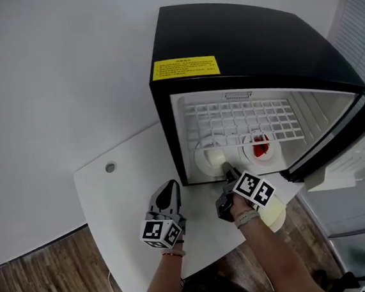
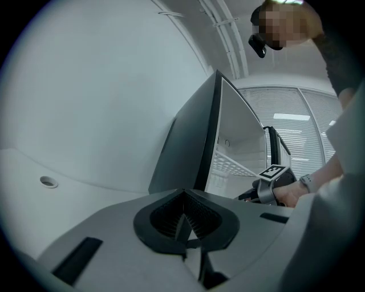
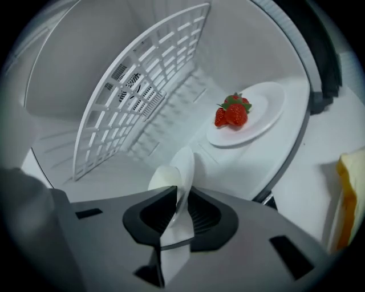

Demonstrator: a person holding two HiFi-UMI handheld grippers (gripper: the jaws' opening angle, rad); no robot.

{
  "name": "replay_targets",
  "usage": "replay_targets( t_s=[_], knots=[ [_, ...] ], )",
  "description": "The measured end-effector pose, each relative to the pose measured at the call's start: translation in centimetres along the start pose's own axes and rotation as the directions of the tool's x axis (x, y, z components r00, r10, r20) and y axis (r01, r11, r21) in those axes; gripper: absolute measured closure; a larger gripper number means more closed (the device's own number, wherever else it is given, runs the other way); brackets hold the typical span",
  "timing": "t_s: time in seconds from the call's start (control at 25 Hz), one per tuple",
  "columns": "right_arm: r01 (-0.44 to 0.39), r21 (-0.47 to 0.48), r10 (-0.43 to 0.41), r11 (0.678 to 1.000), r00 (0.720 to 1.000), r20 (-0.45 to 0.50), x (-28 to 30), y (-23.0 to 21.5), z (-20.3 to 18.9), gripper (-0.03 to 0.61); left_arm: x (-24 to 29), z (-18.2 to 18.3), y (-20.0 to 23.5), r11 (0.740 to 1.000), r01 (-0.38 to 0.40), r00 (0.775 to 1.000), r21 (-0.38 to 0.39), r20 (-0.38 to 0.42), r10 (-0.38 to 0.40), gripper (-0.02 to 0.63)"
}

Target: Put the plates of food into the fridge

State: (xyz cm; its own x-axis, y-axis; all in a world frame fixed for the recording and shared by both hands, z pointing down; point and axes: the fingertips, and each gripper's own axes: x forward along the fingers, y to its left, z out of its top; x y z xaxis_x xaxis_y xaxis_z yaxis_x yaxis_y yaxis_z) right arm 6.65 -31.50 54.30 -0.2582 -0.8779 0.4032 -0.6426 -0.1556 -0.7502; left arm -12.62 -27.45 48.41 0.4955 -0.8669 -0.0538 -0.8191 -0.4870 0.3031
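A black mini fridge (image 1: 250,46) stands open on the white table (image 1: 130,198). Two white plates rest on its floor. The right one (image 3: 251,117) carries strawberries (image 3: 232,112), also seen in the head view (image 1: 261,147). The left plate (image 1: 209,155) holds a pale rounded food. My right gripper (image 1: 226,168) reaches into the fridge mouth, rolled to one side. That plate's rim (image 3: 182,165) stands edge-on between the jaw tips of the right gripper (image 3: 181,191), which rest against it. My left gripper (image 1: 169,187) hovers over the table left of the fridge, and in its own view the left gripper (image 2: 183,219) is shut and empty.
A wire shelf (image 1: 238,121) spans the fridge above the plates. The door (image 1: 344,152) hangs open to the right. A yellow food item on a plate (image 1: 276,215) sits at the table's front edge under my right forearm. A small round hole (image 1: 110,168) marks the table's far left.
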Motion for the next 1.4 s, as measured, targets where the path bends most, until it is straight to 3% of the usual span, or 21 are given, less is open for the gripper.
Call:
replay_targets(
  t_s=[0.2, 0.36, 0.48, 0.72, 1.12, 1.28, 1.4],
  knots=[
    [0.079, -0.211, -0.083, 0.974, 0.996, -0.012, 0.3, 0.1, 0.2, 0.511, 0.2, 0.1, 0.5, 1.000, 0.001, 1.000, -0.011, 0.010, -0.001, 0.604],
    [0.109, -0.376, -0.116, 0.920, 0.993, 0.004, 0.5, 0.5, 0.9, 0.499, 0.4, -0.1, 0.7, 1.000, 0.000, 1.000, -0.023, 0.014, 0.001, 0.604],
    [0.123, -0.438, -0.133, 0.890, 0.991, 0.009, 0.7, 0.6, 1.3, 0.491, 0.5, -0.2, 0.9, 0.999, -0.007, 1.000, -0.032, 0.018, 0.007, 0.604],
    [0.168, -0.623, -0.172, 0.764, 0.984, 0.054, 0.6, 0.8, 1.8, 0.459, 0.8, 0.0, 1.8, 0.999, -0.012, 1.000, -0.033, 0.019, 0.012, 0.604],
    [0.155, -0.704, -0.156, 0.693, 0.986, 0.064, 0.6, 0.7, 2.2, 0.436, 0.8, 0.1, 2.6, 0.999, -0.022, 1.000, -0.032, 0.020, 0.023, 0.604],
    [0.161, -0.772, -0.163, 0.615, 0.984, 0.075, 0.8, 0.9, 2.2, 0.420, 0.8, 0.1, 2.5, 0.999, -0.020, 0.999, -0.041, 0.027, 0.021, 0.604],
    [0.146, -0.789, -0.156, 0.597, 0.986, 0.065, 0.9, 0.9, 2.0, 0.420, 0.8, 0.2, 2.4, 0.999, -0.018, 0.999, -0.043, 0.028, 0.019, 0.604]
  ],
)
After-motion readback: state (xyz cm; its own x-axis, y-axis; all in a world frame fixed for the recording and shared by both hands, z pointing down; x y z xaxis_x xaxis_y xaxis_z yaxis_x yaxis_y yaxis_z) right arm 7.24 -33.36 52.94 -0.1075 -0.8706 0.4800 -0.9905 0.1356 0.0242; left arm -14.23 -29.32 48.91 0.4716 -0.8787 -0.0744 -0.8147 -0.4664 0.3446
